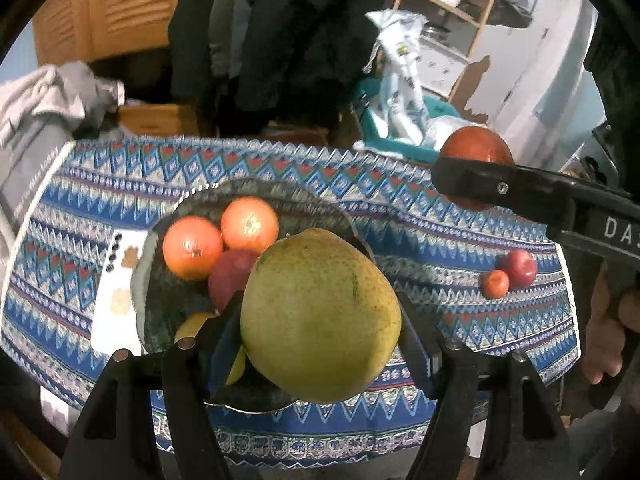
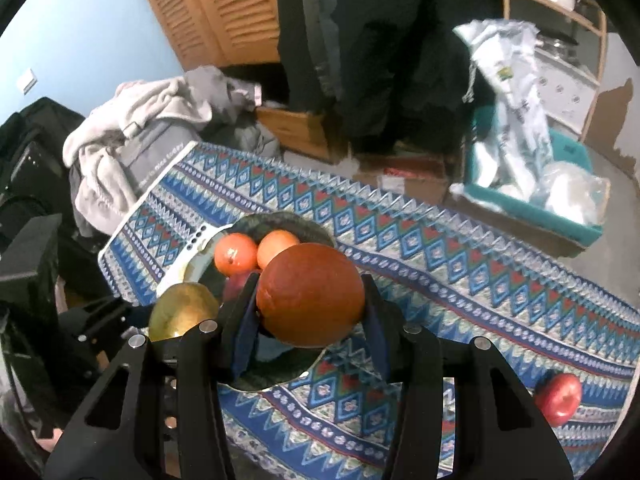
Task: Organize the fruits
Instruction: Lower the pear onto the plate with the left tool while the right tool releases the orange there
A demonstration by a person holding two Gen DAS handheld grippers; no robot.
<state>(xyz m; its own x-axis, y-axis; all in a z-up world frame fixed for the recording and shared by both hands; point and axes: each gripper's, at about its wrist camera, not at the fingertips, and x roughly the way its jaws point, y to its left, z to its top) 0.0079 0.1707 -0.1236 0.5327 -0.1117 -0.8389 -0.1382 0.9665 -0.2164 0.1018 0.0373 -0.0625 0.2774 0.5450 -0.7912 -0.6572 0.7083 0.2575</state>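
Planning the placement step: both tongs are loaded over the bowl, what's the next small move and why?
Probably lower the left tongs a little and set the green pear into the bowl. It already hangs over the near open part, with two oranges and a red fruit filling the far side. The right tongs hold a dark orange.

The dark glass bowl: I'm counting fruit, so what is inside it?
Inside the dark glass bowl: two round oranges, a dark red fruit and a yellow fruit. The held green pear covers the rest.
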